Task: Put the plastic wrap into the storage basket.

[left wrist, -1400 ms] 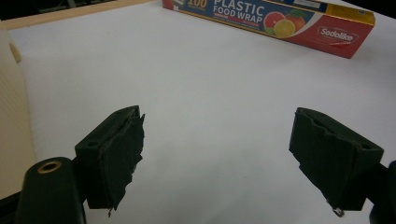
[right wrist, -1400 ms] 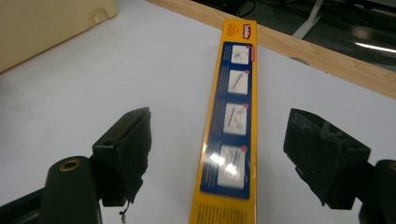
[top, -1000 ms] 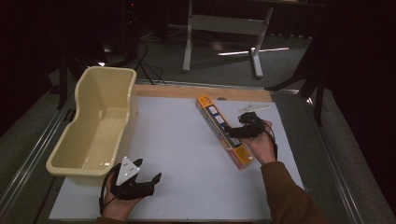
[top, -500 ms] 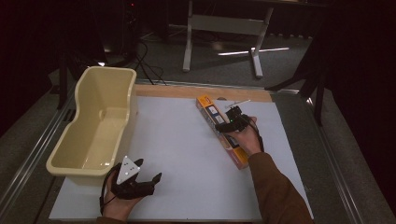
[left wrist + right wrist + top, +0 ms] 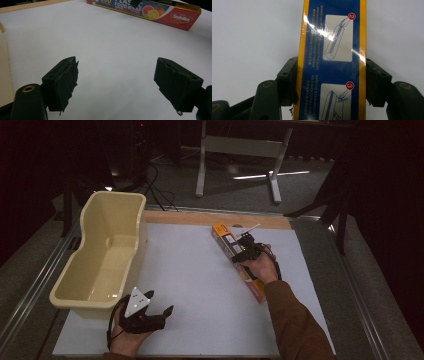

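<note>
A long orange and blue plastic wrap box [image 5: 255, 289] lies at a slant on the white mat, right of centre. My right gripper [image 5: 245, 251] sits over its middle. In the right gripper view the two pads press on both long sides of the box [image 5: 332, 37], so the right gripper [image 5: 332, 82] is shut on it; its jaws have just been closing. My left gripper [image 5: 161, 302] rests open near the front left of the mat. In the left gripper view the left gripper [image 5: 116, 75] has only bare mat between its jaws, with the box [image 5: 150, 10] lying far ahead.
A cream plastic tub [image 5: 135, 240] stands at the mat's left side, its inside bare. The white mat [image 5: 195, 285] covers the table, with a wooden strip [image 5: 175, 217] along the far edge. Metal stand legs [image 5: 202, 165] rise beyond the table.
The right hand has slid left along the box and lowered onto it, and its jaws have gone from wide apart to gripping the box. The left hand has kept still.
</note>
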`<state>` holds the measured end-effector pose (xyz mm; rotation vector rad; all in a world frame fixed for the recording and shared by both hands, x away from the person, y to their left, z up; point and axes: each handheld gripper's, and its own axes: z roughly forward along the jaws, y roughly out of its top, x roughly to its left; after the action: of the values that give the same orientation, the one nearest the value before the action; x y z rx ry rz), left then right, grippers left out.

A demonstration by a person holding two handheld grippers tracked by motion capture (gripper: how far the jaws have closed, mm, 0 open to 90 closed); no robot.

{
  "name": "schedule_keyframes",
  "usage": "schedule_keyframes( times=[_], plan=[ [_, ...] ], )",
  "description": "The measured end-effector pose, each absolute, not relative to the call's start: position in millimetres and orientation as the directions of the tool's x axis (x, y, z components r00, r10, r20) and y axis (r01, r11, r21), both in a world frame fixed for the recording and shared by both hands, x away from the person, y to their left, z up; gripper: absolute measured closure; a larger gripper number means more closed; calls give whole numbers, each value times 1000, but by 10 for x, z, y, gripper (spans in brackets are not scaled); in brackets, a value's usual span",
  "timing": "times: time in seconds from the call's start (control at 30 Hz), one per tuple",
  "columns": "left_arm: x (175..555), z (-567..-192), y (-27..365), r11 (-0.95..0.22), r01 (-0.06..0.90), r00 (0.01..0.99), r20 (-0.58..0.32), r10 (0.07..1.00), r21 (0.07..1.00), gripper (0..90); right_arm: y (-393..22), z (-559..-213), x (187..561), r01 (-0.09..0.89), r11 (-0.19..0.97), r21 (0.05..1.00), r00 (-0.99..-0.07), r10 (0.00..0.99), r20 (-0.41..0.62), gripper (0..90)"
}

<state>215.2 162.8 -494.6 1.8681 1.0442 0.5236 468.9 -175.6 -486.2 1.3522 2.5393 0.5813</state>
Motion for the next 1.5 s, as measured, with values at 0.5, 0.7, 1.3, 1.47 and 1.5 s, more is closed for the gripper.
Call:
schedule_keyframes(
  times=[0.5,0.7,1.3,1.47,1.5],
  plan=[
    [2162,-4955,1623,-222,452,559,-81,825,864,199,-2181,-4778,4121,789,552,268,-572,820,-7,377],
    [2162,-4959,1611,-226,453,563,-81,823,862,200,-2146,-4763,4191,754,628,193,-641,767,5,335],
    [2166,-4963,1591,-230,456,572,-85,816,860,202,-2025,-4886,4377,818,574,40,-575,818,19,387],
    [2170,-4964,1597,-228,456,570,-86,817,860,204,-2011,-4876,4392,837,546,28,-546,837,40,395],
    [2171,-4964,1597,-227,456,570,-87,817,860,205,-2015,-4869,4396,846,532,29,-533,844,62,395]
  ],
)
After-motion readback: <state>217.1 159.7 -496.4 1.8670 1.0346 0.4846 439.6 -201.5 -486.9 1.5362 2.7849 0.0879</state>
